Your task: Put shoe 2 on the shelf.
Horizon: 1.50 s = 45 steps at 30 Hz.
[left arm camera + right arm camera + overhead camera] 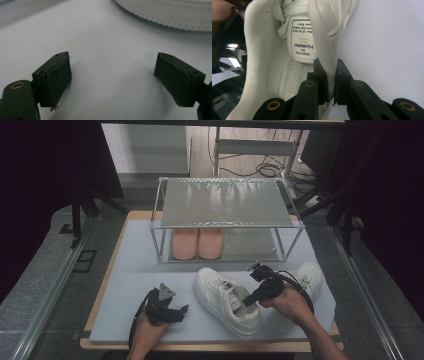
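Note:
A white sneaker [225, 301] lies on the pale grey mat [135, 270], toe towards the rack. My right gripper [249, 300] reaches into its heel opening from the right. In the right gripper view the gripper [331, 82] is shut on the sneaker's padded side wall [324, 37], one jaw inside the shoe, the other outside. The tongue label [302, 37] faces the camera. My left gripper [181, 312] rests low on the mat left of the sneaker. It [112, 77] stands open with bare mat between its jaws, and the sneaker's ribbed sole [170, 15] lies ahead.
A second white sneaker [309, 279] lies behind my right hand near the mat's right edge. A metal-framed shoe rack [227, 202] stands at the back, with a pair of pink slippers [197, 243] on its lower shelf. Cables lie on the floor beyond.

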Motion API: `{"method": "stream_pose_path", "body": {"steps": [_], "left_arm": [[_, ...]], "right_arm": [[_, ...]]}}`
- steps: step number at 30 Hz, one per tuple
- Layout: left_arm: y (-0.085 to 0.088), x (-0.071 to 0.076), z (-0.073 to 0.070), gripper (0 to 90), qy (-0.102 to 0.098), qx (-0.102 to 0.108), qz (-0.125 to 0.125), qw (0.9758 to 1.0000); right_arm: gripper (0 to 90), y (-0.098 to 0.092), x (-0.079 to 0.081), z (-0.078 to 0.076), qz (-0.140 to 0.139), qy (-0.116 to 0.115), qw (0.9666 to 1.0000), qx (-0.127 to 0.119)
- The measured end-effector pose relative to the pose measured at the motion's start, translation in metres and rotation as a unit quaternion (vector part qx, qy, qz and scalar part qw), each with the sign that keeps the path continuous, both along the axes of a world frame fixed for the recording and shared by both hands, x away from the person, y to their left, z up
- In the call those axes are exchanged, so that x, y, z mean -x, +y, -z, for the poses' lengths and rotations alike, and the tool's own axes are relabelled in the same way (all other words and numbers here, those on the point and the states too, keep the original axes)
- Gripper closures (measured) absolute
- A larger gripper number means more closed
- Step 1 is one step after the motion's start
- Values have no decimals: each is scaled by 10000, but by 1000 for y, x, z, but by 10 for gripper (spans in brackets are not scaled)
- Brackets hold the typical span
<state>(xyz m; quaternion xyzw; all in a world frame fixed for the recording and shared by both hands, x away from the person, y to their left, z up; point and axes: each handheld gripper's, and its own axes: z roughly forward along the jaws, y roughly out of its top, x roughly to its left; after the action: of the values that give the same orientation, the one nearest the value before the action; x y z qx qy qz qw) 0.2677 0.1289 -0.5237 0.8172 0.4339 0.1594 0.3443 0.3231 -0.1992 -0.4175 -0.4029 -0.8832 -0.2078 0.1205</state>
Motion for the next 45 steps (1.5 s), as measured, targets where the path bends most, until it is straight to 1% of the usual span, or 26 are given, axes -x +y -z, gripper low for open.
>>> {"method": "stream_pose_path", "body": {"steps": [5, 11, 18, 24, 29, 35, 38, 42, 45], "left_arm": [[0, 0, 0, 144, -3, -10, 2, 10000], [0, 0, 0, 144, -3, -11, 3, 10000], [0, 0, 0, 144, 0, -12, 2, 10000], [0, 0, 0, 144, 10, -19, 7, 10000], [0, 0, 0, 144, 11, -42, 16, 10000], [0, 0, 0, 144, 9, -45, 8, 10000], [0, 0, 0, 144, 7, -47, 12, 10000], [0, 0, 0, 144, 6, -48, 14, 10000], [0, 0, 0, 144, 3, -44, 14, 10000]], "right_arm": [[835, -4, 1, -6, 29, 48, 9997, -224], [836, -10, 1, -18, 78, 14, 9989, -456], [835, -17, 1, -33, 149, -105, 9977, -653], [835, -20, 4, -48, 117, -215, 9964, -807], [836, -21, 7, -59, 63, -286, 9948, -973], [837, -23, 7, -70, 24, -314, 9934, -1104], [837, -25, 7, -75, 57, -314, 9922, -1208], [838, -28, 4, -80, 152, -288, 9894, -1419], [838, -30, 3, -84, 188, -308, 9878, -1516]]}}
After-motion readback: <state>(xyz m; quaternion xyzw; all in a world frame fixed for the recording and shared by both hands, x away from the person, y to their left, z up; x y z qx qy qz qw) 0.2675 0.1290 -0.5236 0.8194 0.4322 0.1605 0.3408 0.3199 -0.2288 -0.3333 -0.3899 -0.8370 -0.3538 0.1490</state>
